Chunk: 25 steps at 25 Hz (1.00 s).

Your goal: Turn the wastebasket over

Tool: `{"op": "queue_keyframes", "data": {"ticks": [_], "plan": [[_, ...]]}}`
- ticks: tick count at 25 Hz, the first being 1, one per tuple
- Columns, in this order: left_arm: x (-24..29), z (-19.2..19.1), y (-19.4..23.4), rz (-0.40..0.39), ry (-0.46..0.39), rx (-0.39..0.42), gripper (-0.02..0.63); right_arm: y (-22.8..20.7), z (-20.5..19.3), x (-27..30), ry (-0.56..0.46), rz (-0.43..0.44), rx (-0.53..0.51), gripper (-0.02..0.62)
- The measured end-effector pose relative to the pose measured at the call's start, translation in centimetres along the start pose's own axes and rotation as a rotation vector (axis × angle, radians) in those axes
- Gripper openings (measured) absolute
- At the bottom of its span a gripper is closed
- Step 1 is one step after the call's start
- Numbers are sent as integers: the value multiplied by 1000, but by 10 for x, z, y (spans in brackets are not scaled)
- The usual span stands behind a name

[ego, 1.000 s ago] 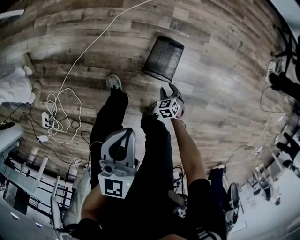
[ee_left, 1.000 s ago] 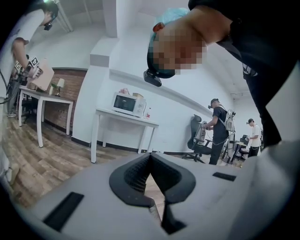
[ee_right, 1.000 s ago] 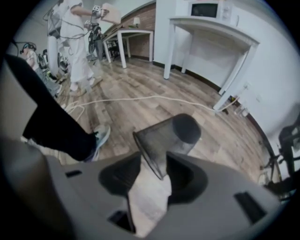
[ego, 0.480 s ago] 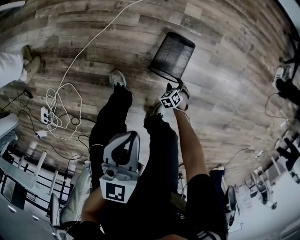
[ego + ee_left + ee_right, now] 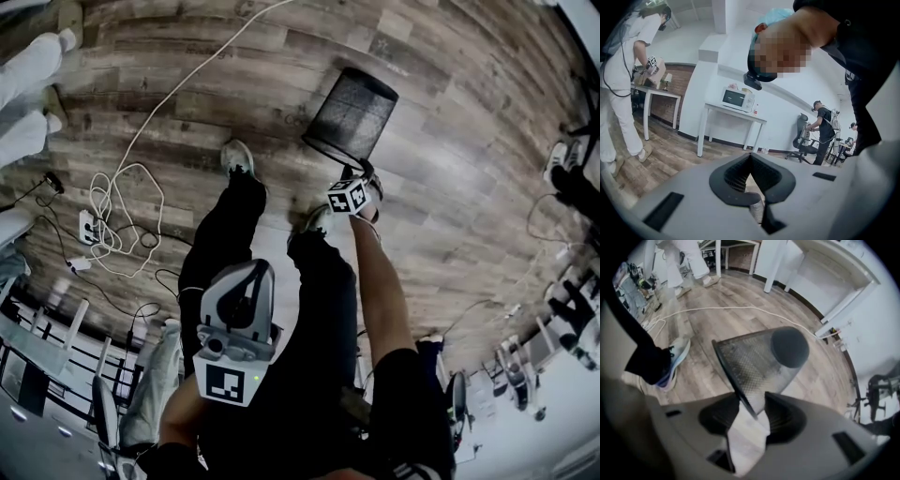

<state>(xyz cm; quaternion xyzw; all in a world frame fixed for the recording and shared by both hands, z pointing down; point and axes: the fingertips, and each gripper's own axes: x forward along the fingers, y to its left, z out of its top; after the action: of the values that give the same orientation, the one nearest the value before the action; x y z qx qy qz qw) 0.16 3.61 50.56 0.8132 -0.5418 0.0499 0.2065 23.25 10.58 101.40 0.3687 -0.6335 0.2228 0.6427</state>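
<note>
The black mesh wastebasket (image 5: pixel 352 114) lies on its side on the wood floor, wide rim toward me and solid base away. In the right gripper view the wastebasket (image 5: pixel 754 359) fills the middle, and its thin rim runs down between the jaws. My right gripper (image 5: pixel 354 172) points steeply down at that rim. The right gripper (image 5: pixel 752 405) has just been closing around the rim, but a gap shows beside it and the pads do not press on it. My left gripper (image 5: pixel 251 269) hangs shut and empty by my waist. In its own view the left gripper (image 5: pixel 750 157) faces the room.
My shoes (image 5: pixel 236 157) stand just short of the basket. A white cable (image 5: pixel 141 131) loops across the floor to a power strip (image 5: pixel 86 228) at the left. Another person's legs (image 5: pixel 28 89) are at the far left. Tables, a microwave (image 5: pixel 737 98) and office chairs line the walls.
My right gripper has dropped and reached forward, from above my knee to the basket's rim. The left gripper stays by my waist, a little lower.
</note>
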Motion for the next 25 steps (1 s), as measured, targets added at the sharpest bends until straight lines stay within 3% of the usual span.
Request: {"op": "queue_keyframes", "data": {"ticks": [5,12,25], "plan": [[0,5,7,-5,1,11,34,-1,-6,-2,31,50,-4,162],[-1,15,12,8,-2,-8,34,-25,5,-17,31,60,138,117],[-2,23,12,9,11,-26,34,-81,34,-42,-28,14,285,77]]}}
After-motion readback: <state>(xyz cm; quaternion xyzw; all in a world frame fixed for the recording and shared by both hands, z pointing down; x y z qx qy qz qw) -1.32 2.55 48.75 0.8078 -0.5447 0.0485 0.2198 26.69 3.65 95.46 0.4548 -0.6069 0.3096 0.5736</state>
